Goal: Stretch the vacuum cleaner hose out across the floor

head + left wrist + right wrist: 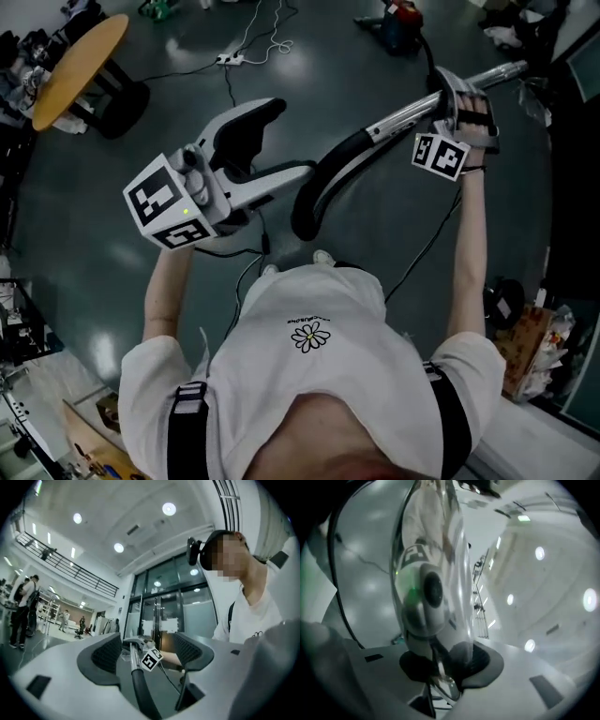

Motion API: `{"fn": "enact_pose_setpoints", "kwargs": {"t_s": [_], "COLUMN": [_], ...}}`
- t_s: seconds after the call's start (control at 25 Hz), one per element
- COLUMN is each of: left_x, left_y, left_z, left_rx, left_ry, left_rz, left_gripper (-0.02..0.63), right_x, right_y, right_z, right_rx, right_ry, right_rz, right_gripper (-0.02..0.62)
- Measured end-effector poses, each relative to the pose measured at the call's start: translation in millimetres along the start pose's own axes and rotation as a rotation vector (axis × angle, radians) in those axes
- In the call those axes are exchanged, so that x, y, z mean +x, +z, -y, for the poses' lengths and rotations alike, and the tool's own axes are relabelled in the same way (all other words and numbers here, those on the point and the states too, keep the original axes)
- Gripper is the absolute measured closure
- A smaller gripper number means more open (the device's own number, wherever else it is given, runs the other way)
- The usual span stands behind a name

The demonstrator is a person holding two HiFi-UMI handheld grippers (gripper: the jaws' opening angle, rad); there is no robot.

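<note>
The vacuum's metal tube (403,114) is held up at chest height, slanting from upper right to the middle. Its black hose end (322,186) curves down from it. My right gripper (452,94) is shut on the tube; in the right gripper view the shiny tube (433,569) fills the space between the pads, with my right gripper (445,667) clamped on it. My left gripper (286,139) is open beside the hose end, nothing between its pads. In the left gripper view my left gripper (149,653) frames the black hose (140,693) and tube without touching them.
The vacuum cleaner body (398,23) sits on the grey floor at the far top. A round wooden table (80,66) stands at upper left. A power strip with white cables (234,58) lies on the floor. Boxes and clutter (525,347) line the right wall.
</note>
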State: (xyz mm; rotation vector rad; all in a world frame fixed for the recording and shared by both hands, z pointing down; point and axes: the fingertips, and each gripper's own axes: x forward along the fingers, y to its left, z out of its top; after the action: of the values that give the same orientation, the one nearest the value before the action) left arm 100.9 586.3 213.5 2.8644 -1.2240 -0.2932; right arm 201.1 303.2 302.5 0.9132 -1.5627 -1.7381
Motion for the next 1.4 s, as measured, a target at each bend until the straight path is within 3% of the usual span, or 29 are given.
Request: {"fn": "enact_pose_setpoints", "kwargs": {"t_s": [0.12, 0.24, 0.44, 0.52, 0.56, 0.64, 0.68, 0.72, 0.84, 0.92, 0.96, 1.04, 1.08, 1.16, 1.24, 1.28, 1.32, 1.4], "left_x": [24, 42, 24, 15, 11, 6, 4, 2, 0, -11, -20, -37, -45, -56, -64, -68, -72, -86], "left_y": [-26, -58, -50, -44, -43, -45, -48, -51, -62, -70, -76, -90, -97, -108, -113, -114, -115, -116], "left_z": [-21, -22, 41, 47, 46, 43, 41, 41, 48, 52, 53, 62, 69, 86, 104, 112, 119, 127], "left_rx": [-0.002, -0.042, -0.404, -0.525, -0.617, -0.814, -0.881, -0.909, -0.879, -0.838, -0.796, -0.685, -0.631, -0.552, -0.497, -0.473, -0.456, -0.45], "left_ry": [-0.061, -0.098, -0.502, -0.574, -0.585, -0.583, -0.572, -0.555, -0.525, -0.521, -0.511, -0.495, -0.497, -0.524, -0.551, -0.558, -0.563, -0.568], "left_rz": [-0.174, -0.295, -0.302, -0.265, -0.226, -0.129, -0.092, -0.073, -0.101, -0.155, -0.193, -0.284, -0.326, -0.377, -0.39, -0.389, -0.386, -0.37], "left_gripper": [0.265, 0.264, 0.245, 0.253, 0.265, 0.432, 0.444, 0.45, 0.451, 0.451, 0.451, 0.451, 0.451, 0.451, 0.451, 0.451, 0.451, 0.451], "right_x": [-5, -31, -83, -91, -96, -105, -108, -110, -111, -99, -90, -77, -74, -82, -104, -116, -128, -147], "right_y": [91, 162, 237, 251, 256, 266, 269, 270, 249, 200, 164, 94, 73, 83, 127, 147, 162, 181], "right_z": [46, 86, 126, 127, 126, 122, 120, 119, 121, 138, 148, 163, 165, 157, 146, 143, 142, 140], "right_rx": [-0.224, -0.246, -0.225, -0.269, -0.284, -0.288, -0.278, -0.259, -0.128, 0.1, 0.299, 0.847, 1.148, 1.677, 2.051, 2.195, 2.307, 2.434], "right_ry": [-0.127, -0.211, -0.323, -0.361, -0.373, -0.37, -0.359, -0.348, -0.311, -0.291, -0.275, -0.197, -0.115, 0.174, 0.51, 0.632, 0.71, 0.737], "right_rz": [0.138, 0.286, 0.504, 0.543, 0.561, 0.597, 0.612, 0.626, 0.599, 0.47, 0.388, 0.273, 0.268, 0.396, 0.622, 0.732, 0.829, 0.938], "right_gripper": [0.465, 0.465, 0.466, 0.463, 0.463, 0.461, 0.455, 0.442, 0.392, 0.357, 0.356, 0.356, 0.356, 0.356, 0.356, 0.356, 0.356, 0.356]}}
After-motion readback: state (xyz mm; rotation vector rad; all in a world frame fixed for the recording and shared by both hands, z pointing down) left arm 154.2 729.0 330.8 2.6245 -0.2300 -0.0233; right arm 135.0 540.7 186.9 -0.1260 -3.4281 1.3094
